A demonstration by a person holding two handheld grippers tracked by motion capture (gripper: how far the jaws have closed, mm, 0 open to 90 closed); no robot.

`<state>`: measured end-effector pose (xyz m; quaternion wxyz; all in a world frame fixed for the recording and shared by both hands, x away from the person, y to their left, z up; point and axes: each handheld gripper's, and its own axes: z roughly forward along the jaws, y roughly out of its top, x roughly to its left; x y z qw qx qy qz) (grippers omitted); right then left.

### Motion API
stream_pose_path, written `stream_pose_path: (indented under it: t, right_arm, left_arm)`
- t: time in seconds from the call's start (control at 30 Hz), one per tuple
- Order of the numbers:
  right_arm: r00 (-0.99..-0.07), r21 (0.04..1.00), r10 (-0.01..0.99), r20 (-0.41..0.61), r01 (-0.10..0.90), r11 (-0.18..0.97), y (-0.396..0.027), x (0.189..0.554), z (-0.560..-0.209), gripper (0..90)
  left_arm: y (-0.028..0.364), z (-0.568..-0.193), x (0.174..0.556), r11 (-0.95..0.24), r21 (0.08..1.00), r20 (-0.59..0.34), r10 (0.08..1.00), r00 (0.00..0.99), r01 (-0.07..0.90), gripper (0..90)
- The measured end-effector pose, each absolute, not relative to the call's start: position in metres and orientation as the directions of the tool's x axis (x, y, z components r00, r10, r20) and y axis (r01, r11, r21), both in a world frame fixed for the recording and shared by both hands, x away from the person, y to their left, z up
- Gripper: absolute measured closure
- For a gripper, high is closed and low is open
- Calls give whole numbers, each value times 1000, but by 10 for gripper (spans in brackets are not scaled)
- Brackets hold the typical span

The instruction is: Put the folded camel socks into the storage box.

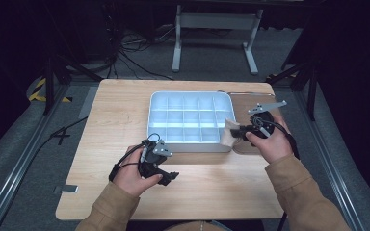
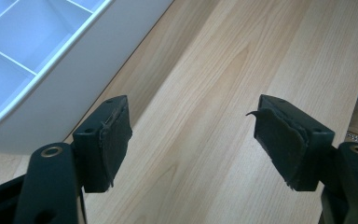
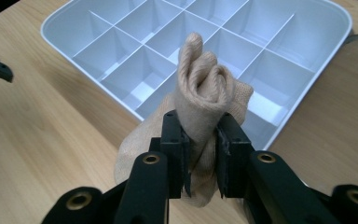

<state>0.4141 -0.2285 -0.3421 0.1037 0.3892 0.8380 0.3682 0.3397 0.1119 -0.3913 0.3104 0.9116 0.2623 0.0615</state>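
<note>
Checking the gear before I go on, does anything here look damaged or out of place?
Yes: the left gripper has worn rubber pads, torn and peeling off at the edges. The rolled beige sock in the right gripper and the white divided tray look fine.

Rolled cloth [image 3: 205,88] just beside the tray's [image 3: 121,100] right edge, on table [image 3: 37,140].

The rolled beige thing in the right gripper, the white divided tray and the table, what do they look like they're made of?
Rolled beige thing: soft knit fabric, probably a sock; fine ribbing shows and it bulges where the right gripper squeezes it.
White divided tray: likely moulded plastic, smooth and slightly glossy, with rounded corners and thin partition walls.
Table: light wood grain, matte; real wood or laminate, I can't tell.
</note>
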Motion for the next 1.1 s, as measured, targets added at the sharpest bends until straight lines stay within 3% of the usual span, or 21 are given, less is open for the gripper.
stream_pose_path:
  t: [0.63, 1.1]
  right_arm:
    - [-652, 651, 757, 55, 598, 467, -226, 449, -354, 757]
    - [-675, 552, 736, -52, 595, 585, -204, 465, -372, 755]
  left_arm:
    - [117, -392, 340, -660, 600, -56, 529, 847, 452, 274]
    - [127, -394, 335, -654, 593, -50, 553, 832, 470, 271]
